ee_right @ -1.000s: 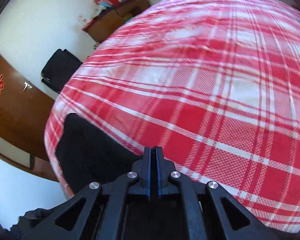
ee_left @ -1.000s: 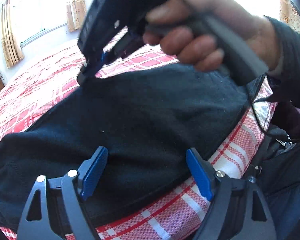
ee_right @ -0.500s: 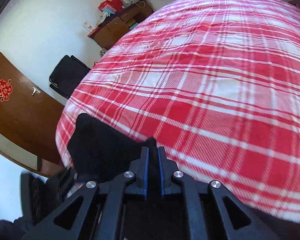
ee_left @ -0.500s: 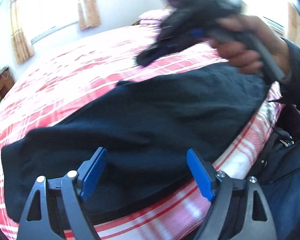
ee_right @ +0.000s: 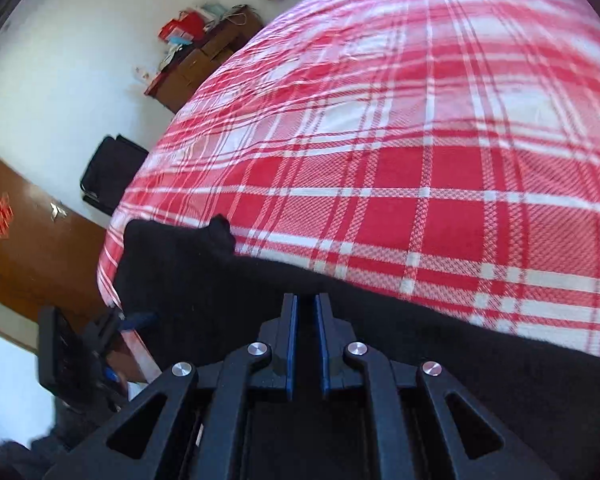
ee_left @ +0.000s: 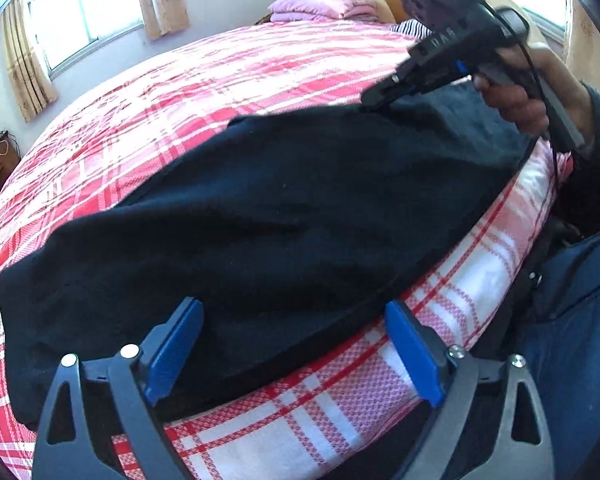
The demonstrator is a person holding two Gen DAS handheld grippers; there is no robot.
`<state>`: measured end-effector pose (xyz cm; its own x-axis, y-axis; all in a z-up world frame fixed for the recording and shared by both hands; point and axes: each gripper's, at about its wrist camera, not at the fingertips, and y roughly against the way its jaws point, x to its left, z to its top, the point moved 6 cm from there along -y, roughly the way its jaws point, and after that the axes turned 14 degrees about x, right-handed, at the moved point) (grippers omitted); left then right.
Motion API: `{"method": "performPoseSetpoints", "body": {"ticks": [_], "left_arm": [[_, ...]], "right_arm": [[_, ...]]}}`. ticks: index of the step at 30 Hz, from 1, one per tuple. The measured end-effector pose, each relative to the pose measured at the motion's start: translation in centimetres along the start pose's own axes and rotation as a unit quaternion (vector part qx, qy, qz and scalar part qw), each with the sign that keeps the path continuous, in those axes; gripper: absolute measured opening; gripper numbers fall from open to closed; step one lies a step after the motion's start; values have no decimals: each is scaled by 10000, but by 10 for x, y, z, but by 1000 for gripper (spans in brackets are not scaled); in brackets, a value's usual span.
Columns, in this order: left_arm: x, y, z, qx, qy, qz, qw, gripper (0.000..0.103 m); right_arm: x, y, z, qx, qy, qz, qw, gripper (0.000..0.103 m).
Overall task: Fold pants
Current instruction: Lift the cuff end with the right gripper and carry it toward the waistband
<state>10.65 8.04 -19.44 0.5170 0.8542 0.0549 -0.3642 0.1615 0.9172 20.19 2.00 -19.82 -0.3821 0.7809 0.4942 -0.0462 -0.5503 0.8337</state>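
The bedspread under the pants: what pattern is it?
Red and white plaid bedspread, clearest in the right wrist view.

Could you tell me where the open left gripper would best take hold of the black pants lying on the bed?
Probably the near long edge of the black pants, approached from the bed's near side. That edge lies flat between the opening left gripper pads, untouched, with plaid bedspread showing beside it.

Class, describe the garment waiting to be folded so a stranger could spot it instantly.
Start at the large bed with its red-and-white plaid cover. Along its near edge lie the pants, spread lengthwise. They are the only dark, plain thing on that patterned cover.
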Motion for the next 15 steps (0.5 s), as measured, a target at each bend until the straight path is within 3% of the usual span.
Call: {"method": "performPoseSetpoints", "body": {"ticks": [1,2,3,5,8,11,15], "left_arm": [[0,7,1,-141,20,-20,9999,94],[1,14,3,-276,57,-36,9996,94],[0,21,2,-390,107,-33,9992,94],[4,30,5,-599,217,-43,9980,94],[12,29,5,-573,400,-87,9975,95],[20,7,4,-124,630,-68,9979,95],[21,9,2,-145,574,2,9982,96]], "right_arm": [[6,2,-4,-13,105,-35,9999,11],[13,4,-9,-11,240,-49,9997,20],[23,5,-15,6,406,-92,9991,39],[39,6,-30,32,728,-262,9970,61],[54,0,-52,203,1161,-492,9918,61],[44,-14,-68,512,1092,-552,9912,62],[35,-8,-75,343,1047,-375,9932,61]]}}
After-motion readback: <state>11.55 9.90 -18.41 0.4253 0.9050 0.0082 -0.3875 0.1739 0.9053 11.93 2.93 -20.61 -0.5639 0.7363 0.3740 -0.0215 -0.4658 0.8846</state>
